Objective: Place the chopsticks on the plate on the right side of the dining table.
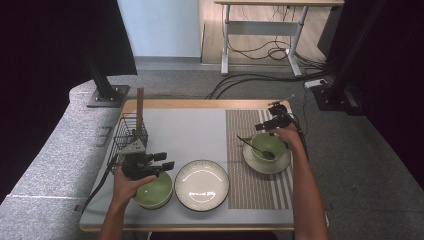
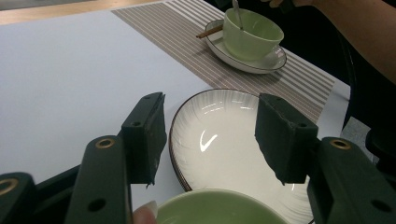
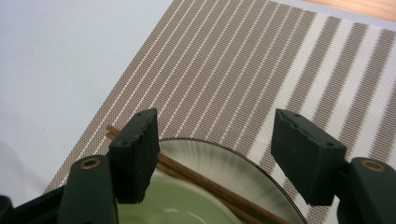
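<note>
Green bowl (image 1: 154, 190) sits under my wide-open, empty left claw (image 1: 162, 161), nine o'clock of the white plate (image 1: 201, 184); my right claw (image 1: 266, 124), equally agape, hovers over the cup (image 1: 268, 147), risking knocking its spoon (image 1: 256, 147) off.

Left tongs (image 1: 162, 160) above green bowl (image 1: 154, 192), white plate (image 1: 201, 184) beside, right tongs (image 1: 266, 122) over cup (image 1: 267, 147).

You have two green bowls: one near your left hand (image 1: 154, 190), one on the saucer (image 1: 268, 146). There are two white plates, the ribbed one (image 1: 201, 184) and that saucer (image 1: 265, 164), plus one spoon (image 1: 256, 148), one striped placemat (image 1: 252, 187) and one wire basket (image 1: 128, 132).
</note>
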`<state>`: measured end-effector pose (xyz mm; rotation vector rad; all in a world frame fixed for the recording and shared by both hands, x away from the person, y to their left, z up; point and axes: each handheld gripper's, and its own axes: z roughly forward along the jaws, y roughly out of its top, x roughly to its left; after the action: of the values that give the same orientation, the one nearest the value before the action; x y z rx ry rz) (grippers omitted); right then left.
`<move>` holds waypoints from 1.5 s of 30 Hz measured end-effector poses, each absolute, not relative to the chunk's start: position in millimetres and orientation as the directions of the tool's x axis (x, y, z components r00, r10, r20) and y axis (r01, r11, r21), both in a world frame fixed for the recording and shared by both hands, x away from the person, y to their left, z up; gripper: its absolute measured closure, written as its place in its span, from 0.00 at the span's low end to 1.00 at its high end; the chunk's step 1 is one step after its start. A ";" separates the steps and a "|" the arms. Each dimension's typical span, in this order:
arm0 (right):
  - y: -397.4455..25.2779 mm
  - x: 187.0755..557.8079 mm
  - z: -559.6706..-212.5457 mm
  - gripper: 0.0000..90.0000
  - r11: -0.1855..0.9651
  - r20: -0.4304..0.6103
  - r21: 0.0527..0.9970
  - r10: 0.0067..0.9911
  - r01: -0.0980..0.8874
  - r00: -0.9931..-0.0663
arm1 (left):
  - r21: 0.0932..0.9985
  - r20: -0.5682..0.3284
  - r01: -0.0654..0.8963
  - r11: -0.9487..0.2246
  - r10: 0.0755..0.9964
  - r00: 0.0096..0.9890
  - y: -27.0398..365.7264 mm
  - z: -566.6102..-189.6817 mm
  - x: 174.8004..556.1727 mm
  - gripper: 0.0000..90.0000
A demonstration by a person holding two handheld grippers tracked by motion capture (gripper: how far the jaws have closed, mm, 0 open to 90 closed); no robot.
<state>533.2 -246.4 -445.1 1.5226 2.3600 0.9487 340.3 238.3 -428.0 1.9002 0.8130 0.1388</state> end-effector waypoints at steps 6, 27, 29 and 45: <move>-266.3 525.1 -444.2 0.36 0.237 0.196 0.601 0.882 0.763 -0.428 | 0.846 -0.253 0.472 -0.249 0.592 0.765 238.9 -427.1 339.6 0.48; -308.3 510.4 -448.8 0.34 0.154 0.210 0.601 0.917 0.784 -0.340 | 0.847 -0.252 0.472 -0.246 0.595 0.763 239.2 -426.6 339.4 0.48; -312.3 509.2 -449.9 0.33 0.146 0.211 0.599 0.920 0.788 -0.331 | 0.847 -0.253 0.472 -0.245 0.595 0.763 239.0 -426.7 339.5 0.48; -334.2 502.3 -455.3 0.31 0.105 0.210 0.593 0.937 0.798 -0.279 | 0.846 -0.253 0.473 -0.247 0.596 0.762 239.0 -426.9 339.7 0.48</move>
<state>502.3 -334.2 -455.3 1.7349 2.1600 0.9257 339.7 239.0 -426.9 1.8948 0.8171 0.1440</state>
